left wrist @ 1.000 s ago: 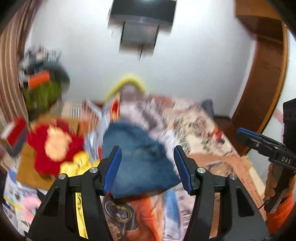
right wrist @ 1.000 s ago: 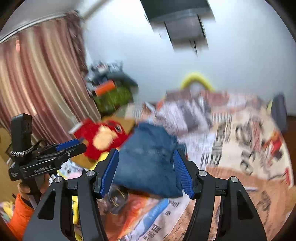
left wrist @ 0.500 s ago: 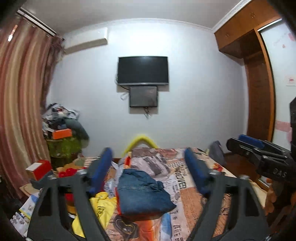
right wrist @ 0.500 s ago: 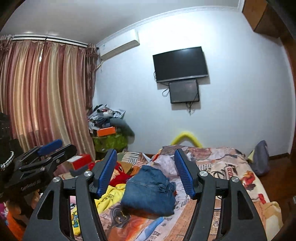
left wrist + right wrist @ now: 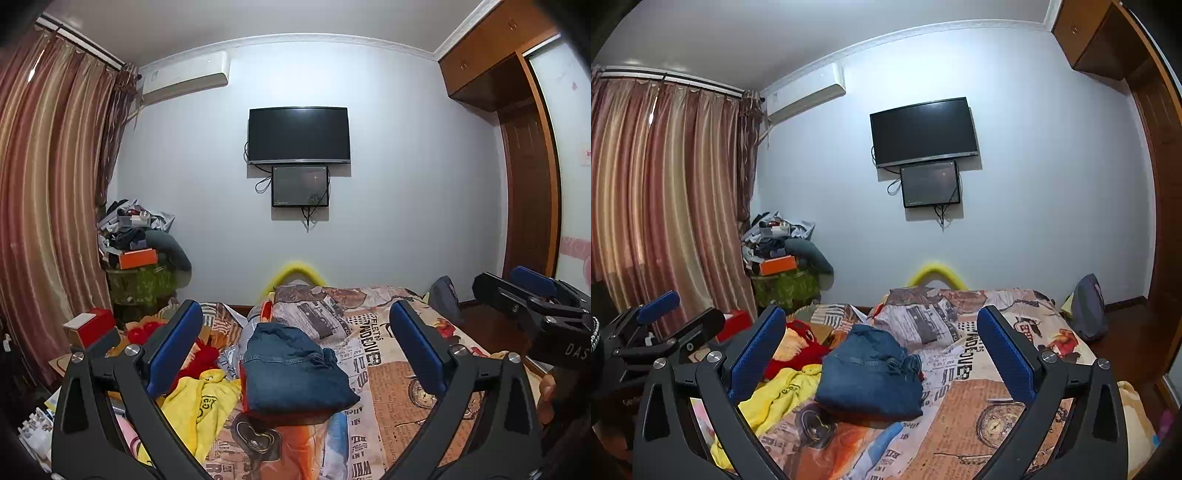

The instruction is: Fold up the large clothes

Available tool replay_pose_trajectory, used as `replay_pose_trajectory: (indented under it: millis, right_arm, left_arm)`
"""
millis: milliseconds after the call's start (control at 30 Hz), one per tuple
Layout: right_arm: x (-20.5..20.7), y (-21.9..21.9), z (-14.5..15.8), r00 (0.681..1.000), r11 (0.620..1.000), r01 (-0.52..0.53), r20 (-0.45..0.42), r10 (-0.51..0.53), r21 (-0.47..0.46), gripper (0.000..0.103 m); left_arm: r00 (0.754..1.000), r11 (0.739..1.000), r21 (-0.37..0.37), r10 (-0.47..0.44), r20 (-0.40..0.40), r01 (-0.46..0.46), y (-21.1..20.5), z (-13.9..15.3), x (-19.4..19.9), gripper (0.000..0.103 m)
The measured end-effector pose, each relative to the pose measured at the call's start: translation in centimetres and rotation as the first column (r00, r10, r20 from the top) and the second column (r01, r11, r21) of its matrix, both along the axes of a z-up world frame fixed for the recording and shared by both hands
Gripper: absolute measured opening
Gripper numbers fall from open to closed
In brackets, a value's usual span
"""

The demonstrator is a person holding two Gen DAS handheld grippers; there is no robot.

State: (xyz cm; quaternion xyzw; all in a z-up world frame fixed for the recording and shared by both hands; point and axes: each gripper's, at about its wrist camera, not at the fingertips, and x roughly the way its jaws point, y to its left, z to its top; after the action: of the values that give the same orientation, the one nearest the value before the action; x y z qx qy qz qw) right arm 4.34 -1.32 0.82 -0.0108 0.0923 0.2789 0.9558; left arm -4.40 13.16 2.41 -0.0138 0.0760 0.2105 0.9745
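Observation:
A folded blue denim garment [image 5: 293, 369] lies on the bed with the newspaper-print cover [image 5: 391, 384]; it also shows in the right wrist view [image 5: 871, 373]. My left gripper [image 5: 295, 347] is open and empty, held back from the bed and above the denim. My right gripper [image 5: 882, 350] is open and empty too, at a similar distance. The right gripper shows at the right edge of the left wrist view [image 5: 528, 295], and the left gripper at the left edge of the right wrist view [image 5: 665, 325].
A yellow garment [image 5: 201, 402] and a red plush toy [image 5: 801, 343] lie left of the denim. A cluttered pile [image 5: 140, 251] stands by the curtain [image 5: 44, 221]. A TV [image 5: 298, 134] hangs on the far wall. A wooden wardrobe [image 5: 524, 184] is on the right.
Both grippers have tilted up and pulled back from the denim, so the wall and TV now fill the views. Both sets of jaws have opened wider.

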Motion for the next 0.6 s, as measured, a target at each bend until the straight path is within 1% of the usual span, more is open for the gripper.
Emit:
replay_pose_trajectory:
  millis: [167, 367, 600]
  right_arm:
    - [-0.2, -0.2, -0.6, 1.0, 1.0, 0.011, 0.007, -0.011, -0.017, 0.103]
    - [-0.2, -0.3, -1.3, 1.0, 0.999, 0.012, -0.01, -0.012, -0.032, 0.103]
    - [-0.2, -0.5, -1.3, 1.0, 0.999, 0.011, -0.025, -0.012, -0.04, 0.103]
  left_arm:
    - [1.0, 1.0, -0.029, -0.005, -0.012, 0.005, 0.6, -0.6, 0.3, 0.102]
    - [1.0, 0.999, -0.033, 0.004, -0.022, -0.005, 0.7, -1.1, 0.6, 0.102]
    - [0.999, 0.998, -0.057, -0.006, -0.038, 0.004, 1.1, -1.6, 0.9, 0.102]
